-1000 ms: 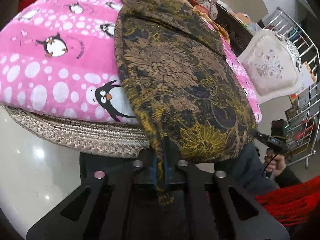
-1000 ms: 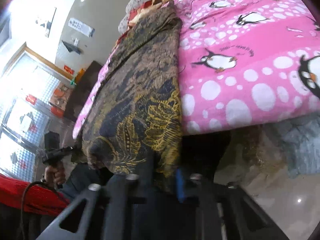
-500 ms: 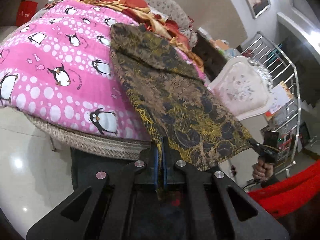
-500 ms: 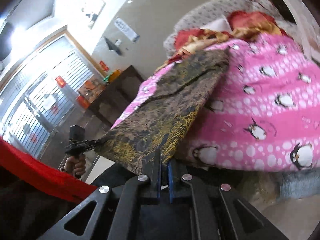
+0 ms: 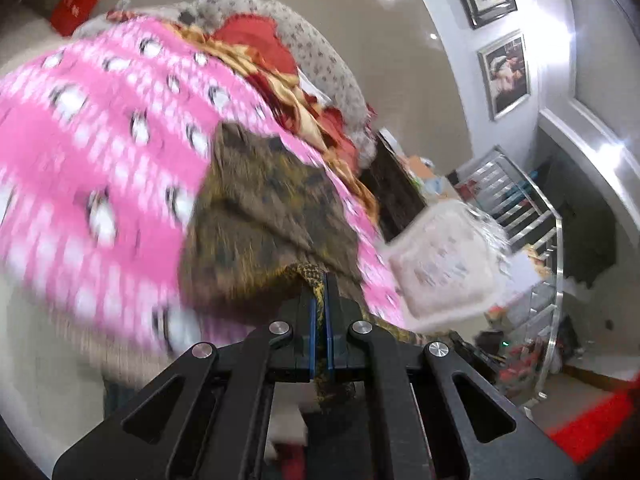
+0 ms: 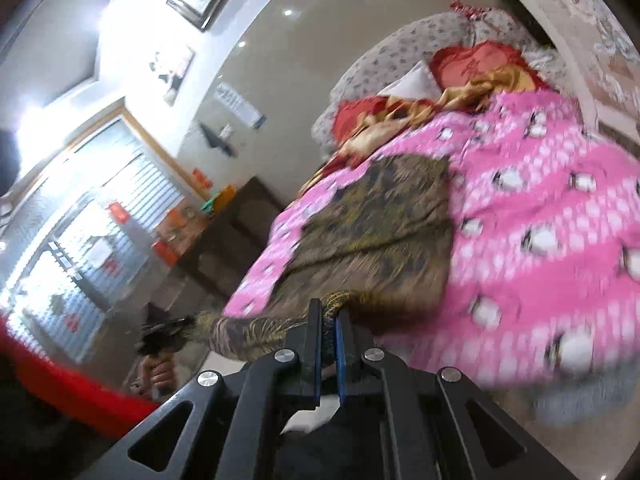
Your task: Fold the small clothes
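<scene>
Left hand-held gripper (image 5: 319, 288): jaws are pressing fully together, pinching a corner of the brown-and-gold patterned cloth (image 5: 260, 220); a tail of the fabric is hanging down between the blue pads behind the tips.
Right hand-held gripper (image 6: 329, 308): jaws are clamping tight on the other near corner of the same cloth (image 6: 384, 232); the pinched fabric is bunching at the tips.
Cloth, position: the far part is lying on the pink penguin blanket (image 5: 92, 128) covering the bed, toward the blanket's edge nearest the dark cabinet (image 6: 236, 232); the near edge is being held up off the bed between the two grippers.
Cloth, shape: a fold is showing across its middle, the far portion lying flat, the near portion sloping up toward the grippers.
Stretched edge: in the right wrist view the near hem is running as a narrow band from the right gripper out to the left one (image 6: 160, 332), which a person's hand (image 6: 158, 372) is gripping below.
Bed, far end: red and gold bedding (image 6: 476, 76) and a grey flowered quilt (image 5: 320, 60) are piling beyond the blanket.
Surroundings: framed pictures (image 5: 505, 74) are hanging on the wall; a white padded chair back (image 5: 440, 264) is standing beside the bed near a metal stair rail (image 5: 532, 216).
Image quality: both views are smearing with motion blur, so the pattern detail is hard to read.
</scene>
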Tool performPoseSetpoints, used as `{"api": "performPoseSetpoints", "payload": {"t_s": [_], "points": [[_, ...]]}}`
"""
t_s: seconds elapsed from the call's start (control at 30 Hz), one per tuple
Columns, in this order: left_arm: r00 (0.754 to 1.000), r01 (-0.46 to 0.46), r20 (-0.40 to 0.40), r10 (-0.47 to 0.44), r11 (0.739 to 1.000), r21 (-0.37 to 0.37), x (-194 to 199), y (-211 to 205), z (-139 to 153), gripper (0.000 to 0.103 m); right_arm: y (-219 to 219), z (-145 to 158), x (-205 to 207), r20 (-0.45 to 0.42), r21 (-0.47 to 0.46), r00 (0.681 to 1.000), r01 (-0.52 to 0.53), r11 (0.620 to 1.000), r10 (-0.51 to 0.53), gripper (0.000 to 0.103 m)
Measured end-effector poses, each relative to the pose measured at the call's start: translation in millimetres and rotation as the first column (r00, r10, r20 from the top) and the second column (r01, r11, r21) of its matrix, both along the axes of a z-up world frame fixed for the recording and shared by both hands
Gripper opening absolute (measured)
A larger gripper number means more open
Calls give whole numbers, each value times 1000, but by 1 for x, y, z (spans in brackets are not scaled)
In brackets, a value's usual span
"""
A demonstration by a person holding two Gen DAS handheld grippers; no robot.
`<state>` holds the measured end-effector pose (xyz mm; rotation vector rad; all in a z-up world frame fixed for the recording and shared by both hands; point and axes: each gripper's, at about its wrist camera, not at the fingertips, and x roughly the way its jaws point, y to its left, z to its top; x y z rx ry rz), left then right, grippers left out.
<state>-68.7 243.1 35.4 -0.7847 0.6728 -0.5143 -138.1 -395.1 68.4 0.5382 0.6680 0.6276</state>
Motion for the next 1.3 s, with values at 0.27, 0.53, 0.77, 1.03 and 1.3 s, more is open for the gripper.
{"api": "performPoseSetpoints", "payload": {"t_s": [0.27,0.53,0.77,1.03,1.3], "points": [[991,-125,-44,128,991,55,139,-5,-20,2,29,-20,146,35,-209,984,179,961,-175,5],[978,-176,-99,186,979,106,250,-4,-41,2,45,-44,272,-4,-322,968,235,917,-249,5],[976,-113,-157,153,964,242,308,-18,-58,2,45,-57,323,-46,-364,957,251,897,-287,5],[964,-4,-247,103,928,372,326,-27,-81,3,42,-76,333,-158,-301,957,189,935,-244,5],[964,29,-256,71,929,369,327,-19,-57,22,19,-63,300,-194,-152,963,161,975,-189,5]]}}
